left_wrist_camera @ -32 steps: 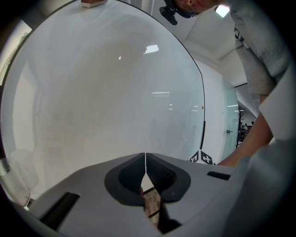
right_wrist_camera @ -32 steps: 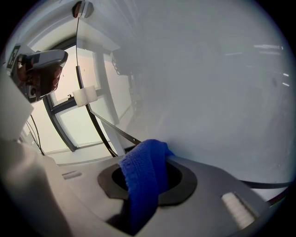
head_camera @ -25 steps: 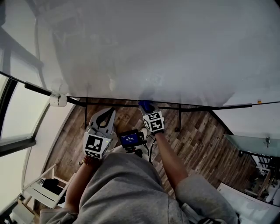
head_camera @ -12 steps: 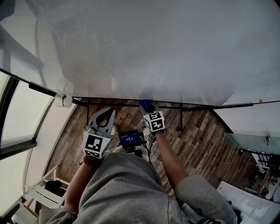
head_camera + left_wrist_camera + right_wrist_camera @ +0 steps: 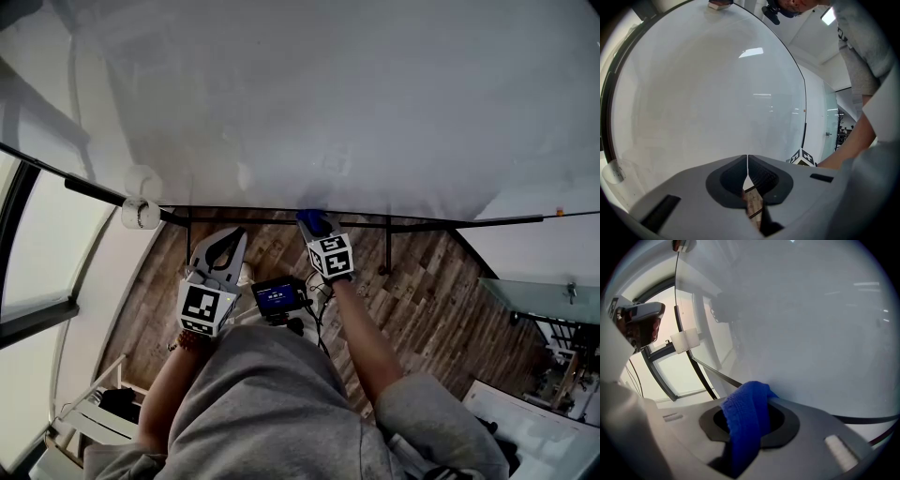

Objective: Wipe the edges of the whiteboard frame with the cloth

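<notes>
The blue cloth (image 5: 743, 425) was clamped between the jaws of the right gripper (image 5: 316, 228) and was pressed against the dark bottom edge of the frame (image 5: 431, 223) of the whiteboard (image 5: 328, 103), near the middle of that edge in the head view. The left gripper (image 5: 747, 164) was held just below the same edge, to the left of the right one, with its jaws closed tip to tip on nothing. The wooden floor (image 5: 412, 291) was seen beneath both.

The floor (image 5: 422, 300) is brown wood. A big bright window (image 5: 42, 267) is on the left.
</notes>
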Demonstrator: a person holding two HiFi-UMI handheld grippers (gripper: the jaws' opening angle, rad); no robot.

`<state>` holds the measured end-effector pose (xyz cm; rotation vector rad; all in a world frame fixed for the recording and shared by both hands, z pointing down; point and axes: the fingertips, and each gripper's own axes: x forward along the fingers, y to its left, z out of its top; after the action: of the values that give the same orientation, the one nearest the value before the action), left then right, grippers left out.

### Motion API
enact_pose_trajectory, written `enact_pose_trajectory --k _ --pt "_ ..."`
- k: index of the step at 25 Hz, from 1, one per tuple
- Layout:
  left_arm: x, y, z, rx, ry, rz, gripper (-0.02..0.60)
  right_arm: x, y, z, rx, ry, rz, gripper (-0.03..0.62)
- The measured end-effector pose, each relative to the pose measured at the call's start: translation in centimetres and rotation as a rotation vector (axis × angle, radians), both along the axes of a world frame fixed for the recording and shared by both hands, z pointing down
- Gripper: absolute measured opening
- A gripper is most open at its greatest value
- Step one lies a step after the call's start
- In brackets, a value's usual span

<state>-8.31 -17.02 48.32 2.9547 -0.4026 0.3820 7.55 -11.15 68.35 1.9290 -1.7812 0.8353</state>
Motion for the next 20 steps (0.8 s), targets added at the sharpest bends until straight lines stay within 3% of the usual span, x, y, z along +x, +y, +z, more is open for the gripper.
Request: enact_pose_trajectory --k 20 --pt "-2.1 -1.9 2.0 -0.037 -0.053 -0.034 0.015 -4.2 -3.2 -0.1 0.020 -0.038 -0.053 0.107"
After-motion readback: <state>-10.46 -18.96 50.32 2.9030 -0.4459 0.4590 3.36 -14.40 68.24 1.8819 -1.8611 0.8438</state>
